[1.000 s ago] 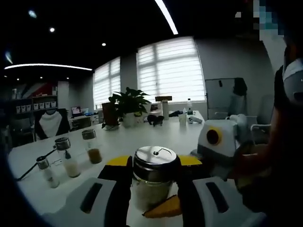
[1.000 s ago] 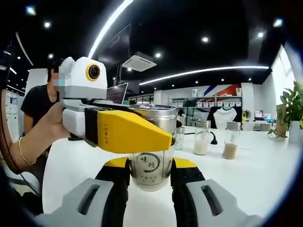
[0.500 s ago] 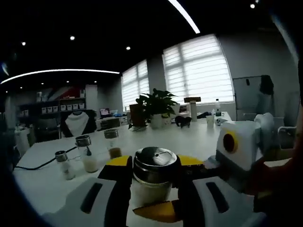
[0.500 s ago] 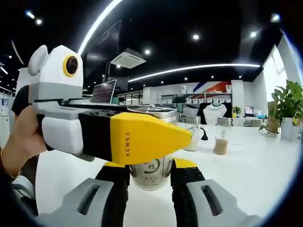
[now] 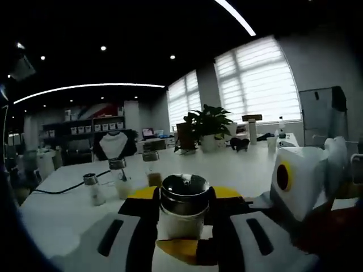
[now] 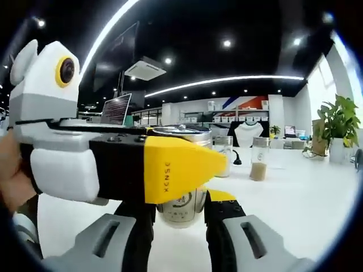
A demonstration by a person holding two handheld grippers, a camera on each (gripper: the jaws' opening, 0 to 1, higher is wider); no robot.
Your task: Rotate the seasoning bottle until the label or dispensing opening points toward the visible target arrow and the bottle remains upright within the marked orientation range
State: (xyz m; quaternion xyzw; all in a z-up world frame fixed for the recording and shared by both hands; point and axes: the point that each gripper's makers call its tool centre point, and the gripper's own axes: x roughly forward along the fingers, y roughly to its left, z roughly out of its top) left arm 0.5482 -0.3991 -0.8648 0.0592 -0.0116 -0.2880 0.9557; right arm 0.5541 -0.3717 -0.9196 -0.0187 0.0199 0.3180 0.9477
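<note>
Both grippers have swung round with the seasoning bottle (image 5: 182,207) on the white table (image 6: 295,192).
Left gripper (image 5: 182,211) and right gripper (image 6: 180,211) each clamp its glass body, upright between the jaws.

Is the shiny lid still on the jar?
Yes, in the left gripper view the seasoning bottle stands on the white table with its shiny metal lid on top.
</note>
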